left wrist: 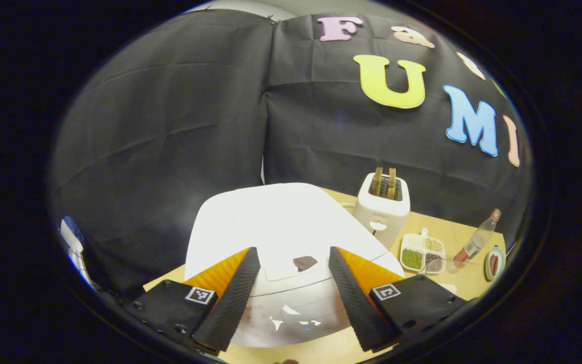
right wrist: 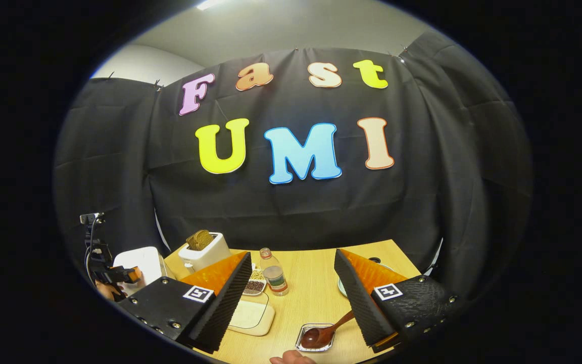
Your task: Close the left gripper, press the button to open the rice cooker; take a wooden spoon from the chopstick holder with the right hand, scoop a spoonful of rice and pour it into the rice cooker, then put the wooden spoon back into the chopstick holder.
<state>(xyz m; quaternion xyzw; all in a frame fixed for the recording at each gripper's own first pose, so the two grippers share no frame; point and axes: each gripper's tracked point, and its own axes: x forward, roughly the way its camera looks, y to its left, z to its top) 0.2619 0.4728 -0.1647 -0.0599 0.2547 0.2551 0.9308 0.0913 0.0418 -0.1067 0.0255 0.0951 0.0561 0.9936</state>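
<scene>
The white rice cooker stands with its lid down right in front of my left gripper, which is open, one finger on each side of the lid's front. A small dark button sits on the lid between the fingers. My right gripper is open over the wooden table with nothing in it. The dark wooden spoon lies with its bowl in a small clear tray, its handle running behind the right finger. A shallow lidded box with white rice lies by the left finger. The cooker sits far left.
A white toaster with two slices stands right of the cooker. A divided dish of beans, a bottle and a small plate lie beyond. The bottle stands mid-table. A hand shows at the bottom edge.
</scene>
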